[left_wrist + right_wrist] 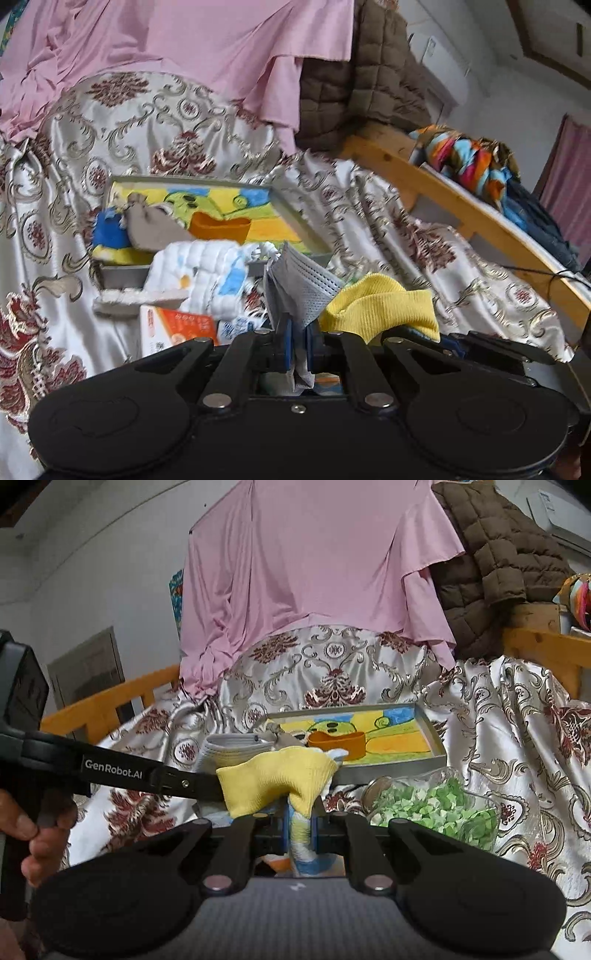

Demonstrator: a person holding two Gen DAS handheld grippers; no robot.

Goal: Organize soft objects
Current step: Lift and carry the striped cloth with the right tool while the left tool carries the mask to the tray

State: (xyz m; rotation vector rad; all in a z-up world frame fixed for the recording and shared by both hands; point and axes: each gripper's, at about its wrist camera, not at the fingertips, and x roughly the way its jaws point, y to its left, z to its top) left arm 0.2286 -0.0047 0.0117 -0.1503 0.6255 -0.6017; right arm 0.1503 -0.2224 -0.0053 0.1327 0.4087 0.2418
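Left wrist view: left gripper [298,334] pinching grey face mask [301,282], right gripper [300,821] clamped on yellow cloth [275,775], likely bound for tray [430,728] on patterned bedspread [517,720].

Both grippers matte black w/ blue pads: left gripper [298,334], right gripper [300,818]. Two round housings near the lens, silver pivot pins on the linkage bars. Left one's side arm reads "GenRobot.AI" in white.
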